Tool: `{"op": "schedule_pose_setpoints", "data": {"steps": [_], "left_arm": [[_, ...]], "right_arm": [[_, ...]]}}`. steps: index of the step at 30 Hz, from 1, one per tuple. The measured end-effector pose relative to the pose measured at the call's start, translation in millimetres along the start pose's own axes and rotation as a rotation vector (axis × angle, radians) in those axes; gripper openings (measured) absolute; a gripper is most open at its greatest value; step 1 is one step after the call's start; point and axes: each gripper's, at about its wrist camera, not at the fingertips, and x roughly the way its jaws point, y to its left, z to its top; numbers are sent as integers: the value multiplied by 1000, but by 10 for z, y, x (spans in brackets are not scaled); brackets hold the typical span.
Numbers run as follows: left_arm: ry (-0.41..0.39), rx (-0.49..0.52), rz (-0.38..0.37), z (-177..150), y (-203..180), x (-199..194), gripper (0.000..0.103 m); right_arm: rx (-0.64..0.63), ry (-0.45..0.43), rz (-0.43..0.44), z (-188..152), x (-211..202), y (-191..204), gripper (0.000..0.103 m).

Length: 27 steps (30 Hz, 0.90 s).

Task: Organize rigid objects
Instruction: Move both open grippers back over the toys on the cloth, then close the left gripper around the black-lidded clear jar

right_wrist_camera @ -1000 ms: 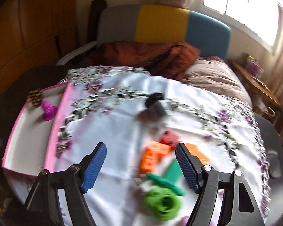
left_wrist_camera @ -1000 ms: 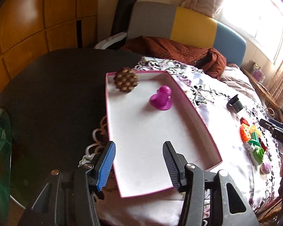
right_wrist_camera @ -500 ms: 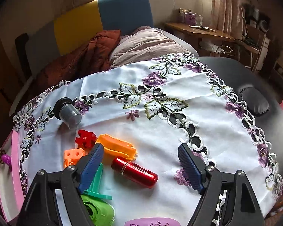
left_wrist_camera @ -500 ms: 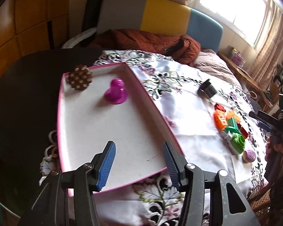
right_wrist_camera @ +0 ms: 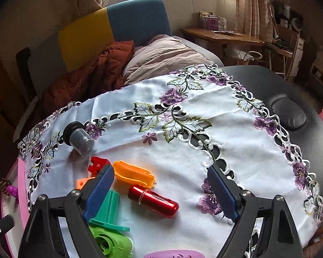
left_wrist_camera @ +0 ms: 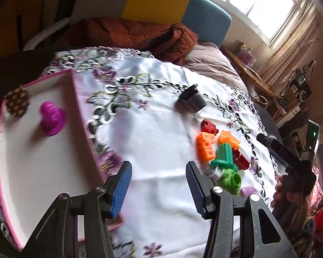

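Observation:
A pink-rimmed white tray [left_wrist_camera: 32, 167] at the left holds a magenta knob [left_wrist_camera: 52, 118] and a brown studded ball [left_wrist_camera: 17, 102]. On the embroidered cloth lies a cluster of toys: an orange block [left_wrist_camera: 205, 147], a dark red piece [left_wrist_camera: 208, 126], a green piece [left_wrist_camera: 228, 177], a red cylinder [right_wrist_camera: 154, 201], an orange clip [right_wrist_camera: 134, 175] and a grey cup [right_wrist_camera: 79, 138] on its side. My left gripper [left_wrist_camera: 159, 188] is open and empty above the cloth between tray and toys. My right gripper [right_wrist_camera: 161, 190] is open, its fingers straddling the red cylinder from above.
The round dark table [right_wrist_camera: 312, 142] carries the white floral cloth [right_wrist_camera: 183, 129]. A black pad [right_wrist_camera: 288, 114] lies at the right. A purple oval piece [right_wrist_camera: 174, 253] sits at the near edge. A colourful sofa with a rust blanket [left_wrist_camera: 127, 34] stands behind.
My left gripper has swung right, from over the tray to over the cloth. My right gripper has moved forward and slightly lower over the red cylinder.

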Motion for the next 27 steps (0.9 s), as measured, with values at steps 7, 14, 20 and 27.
{"op": "schedule_pose_setpoints", "data": {"steps": [7, 14, 20, 27], "left_arm": [[69, -52, -69, 432, -315, 592, 53], [100, -93, -79, 791, -502, 1101, 54], [121, -174, -127, 1011, -612, 1466, 70], [118, -253, -50, 1189, -610, 1849, 72]], "right_arm": [[46, 3, 32, 36, -6, -83, 90], [89, 28, 80, 47, 24, -135, 91], [122, 40, 109, 51, 39, -181, 92], [151, 42, 152, 66, 41, -214, 92]]}}
